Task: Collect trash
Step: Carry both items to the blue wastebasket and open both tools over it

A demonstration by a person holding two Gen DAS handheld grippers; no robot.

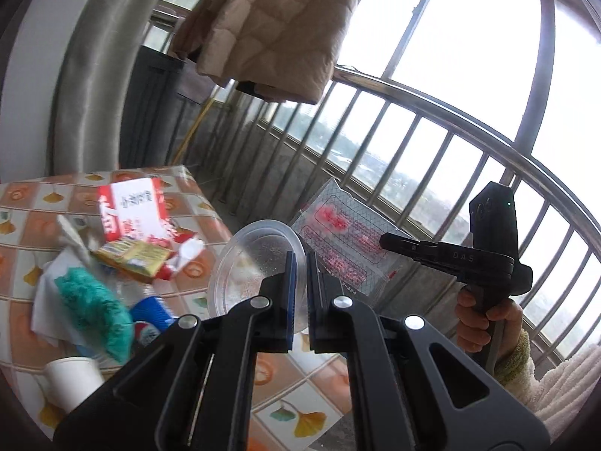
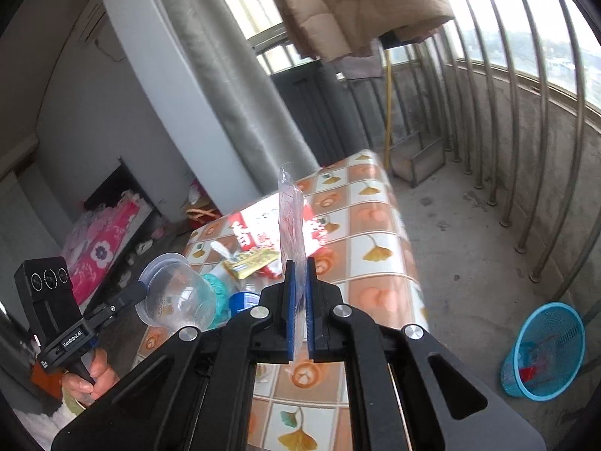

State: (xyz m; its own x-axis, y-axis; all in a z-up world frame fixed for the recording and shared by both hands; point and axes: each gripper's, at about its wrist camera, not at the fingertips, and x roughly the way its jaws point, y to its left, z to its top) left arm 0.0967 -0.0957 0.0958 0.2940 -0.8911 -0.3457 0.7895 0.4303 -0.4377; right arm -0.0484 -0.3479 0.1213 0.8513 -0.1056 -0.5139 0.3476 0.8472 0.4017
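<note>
My left gripper (image 1: 299, 259) is shut on the rim of a clear plastic cup (image 1: 255, 263), held above the table; the same cup (image 2: 176, 297) shows at the left of the right wrist view. My right gripper (image 2: 299, 267) is shut on a clear plastic wrapper with red print (image 2: 291, 218), seen edge-on there and flat (image 1: 338, 240) in the left wrist view. More trash lies on the table: a red and white carton (image 1: 131, 206), a yellow packet (image 1: 131, 257), a teal scrap (image 1: 94, 300), a blue can (image 1: 150, 319), a white paper cup (image 1: 73, 379).
The table has an orange tiled cloth (image 2: 375, 233). A blue mesh waste basket (image 2: 544, 349) with some scraps inside stands on the concrete floor at the right. Metal railing bars (image 2: 526, 112) fence the balcony. A beige quilt (image 1: 270, 26) hangs overhead.
</note>
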